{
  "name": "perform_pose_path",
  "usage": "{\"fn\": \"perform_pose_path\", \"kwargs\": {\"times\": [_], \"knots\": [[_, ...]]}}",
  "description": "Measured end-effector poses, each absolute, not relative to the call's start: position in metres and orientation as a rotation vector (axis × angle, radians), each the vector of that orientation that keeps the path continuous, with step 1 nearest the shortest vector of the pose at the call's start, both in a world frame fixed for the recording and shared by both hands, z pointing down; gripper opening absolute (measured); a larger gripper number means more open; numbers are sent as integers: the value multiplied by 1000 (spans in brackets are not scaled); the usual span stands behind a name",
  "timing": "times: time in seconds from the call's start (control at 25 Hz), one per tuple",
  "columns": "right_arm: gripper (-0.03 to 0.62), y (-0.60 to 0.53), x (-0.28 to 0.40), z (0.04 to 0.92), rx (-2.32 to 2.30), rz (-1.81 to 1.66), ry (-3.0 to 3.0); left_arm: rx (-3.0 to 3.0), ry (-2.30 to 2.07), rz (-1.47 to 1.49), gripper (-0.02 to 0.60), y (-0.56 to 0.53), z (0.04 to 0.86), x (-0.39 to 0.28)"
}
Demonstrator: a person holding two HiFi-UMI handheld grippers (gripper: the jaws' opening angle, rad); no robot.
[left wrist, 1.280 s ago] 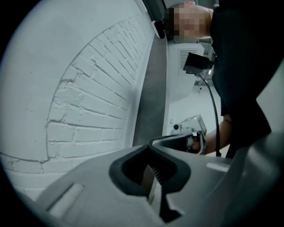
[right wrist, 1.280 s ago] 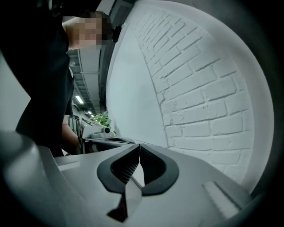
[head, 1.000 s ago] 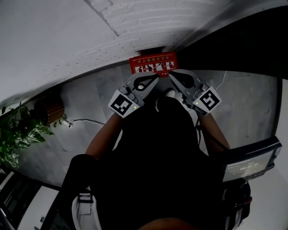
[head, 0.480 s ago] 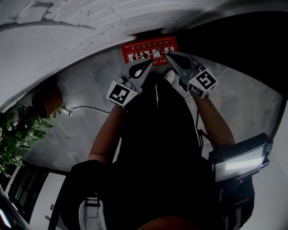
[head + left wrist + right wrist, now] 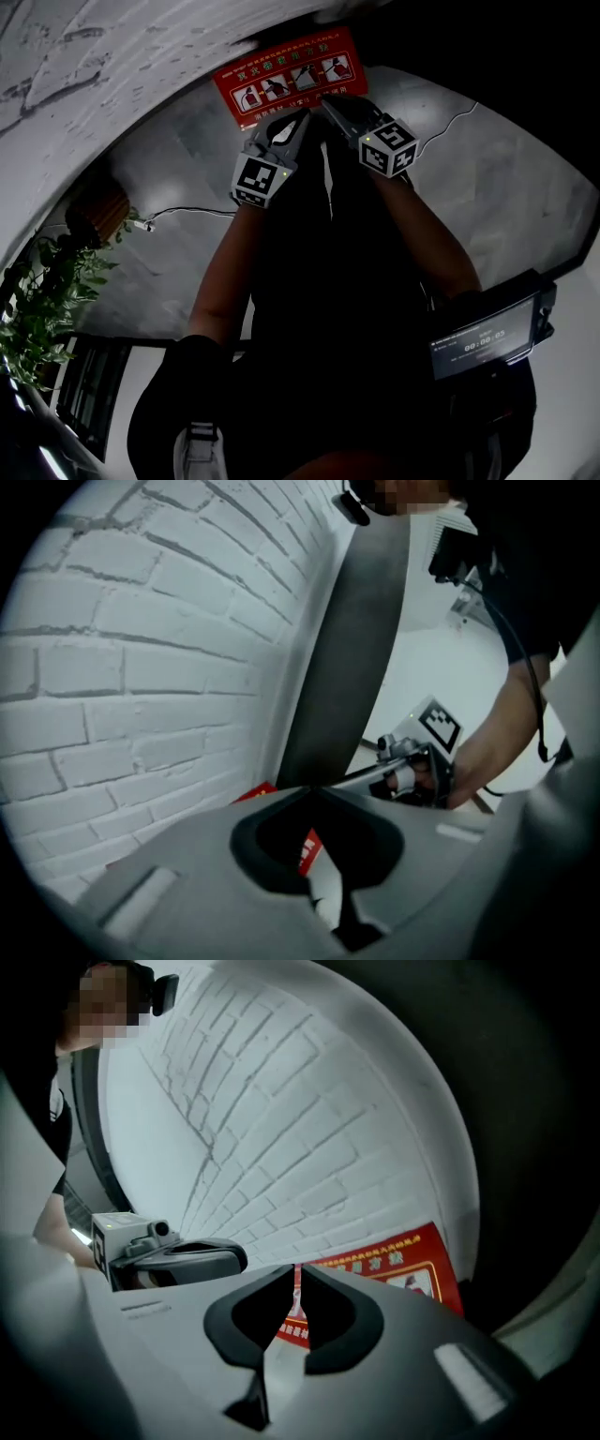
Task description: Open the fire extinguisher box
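Head view: red box (image 5: 289, 75) (pictogram-labelled)

A white brick wall (image 5: 112, 56) meets grey stone floor (image 5: 511, 187); leafy plant (image 5: 42, 305) at left

extinguisher box (image 5: 291, 73) against wall (image 5: 112, 66), plant (image 5: 42, 300) far left

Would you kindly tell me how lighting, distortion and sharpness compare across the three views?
Head view: dim, the person's clothing nearly black, only the red fire extinguisher box vivid; fisheye bends the brick wall. Left gripper view: brighter, evenly lit bricks, dark vignetted corners, the left hand-held gripper soft up close. Right gripper view: same vignette, curved brick lines, box print too blurred to read.
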State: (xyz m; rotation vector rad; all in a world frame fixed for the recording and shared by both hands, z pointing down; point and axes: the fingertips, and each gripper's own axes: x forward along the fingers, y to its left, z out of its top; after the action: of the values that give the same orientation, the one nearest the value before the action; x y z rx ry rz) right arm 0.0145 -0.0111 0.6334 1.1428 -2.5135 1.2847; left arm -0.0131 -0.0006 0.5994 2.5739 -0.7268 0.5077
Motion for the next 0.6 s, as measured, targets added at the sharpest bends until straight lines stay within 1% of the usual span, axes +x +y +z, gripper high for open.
{"fn": "perform_pose_path", "kwargs": {"times": [0.04, 0.16, 0.28, 0.36, 0.48, 0.6], "knots": [[18, -8, 17, 647, 1171, 1323, -2482, 2581, -718, 537, 2, 0, 609, -11], [83, 5, 21, 687, 1245, 1499, -2359, 2568, -699, 583, 2, 4, 635, -5], [89, 24, 26, 729, 1325, 1665, -2172, 2547, -679, 622, 2, 14, 658, -1], [110, 36, 32, 751, 1382, 1762, -2052, 2526, -684, 647, 2, 20, 667, 0], [133, 45, 33, 767, 1423, 1917, -1952, 2500, -692, 648, 2, 27, 666, 2], [142, 42, 28, 776, 1433, 2035, -1917, 2498, -674, 655, 3, 33, 666, 8]]}}
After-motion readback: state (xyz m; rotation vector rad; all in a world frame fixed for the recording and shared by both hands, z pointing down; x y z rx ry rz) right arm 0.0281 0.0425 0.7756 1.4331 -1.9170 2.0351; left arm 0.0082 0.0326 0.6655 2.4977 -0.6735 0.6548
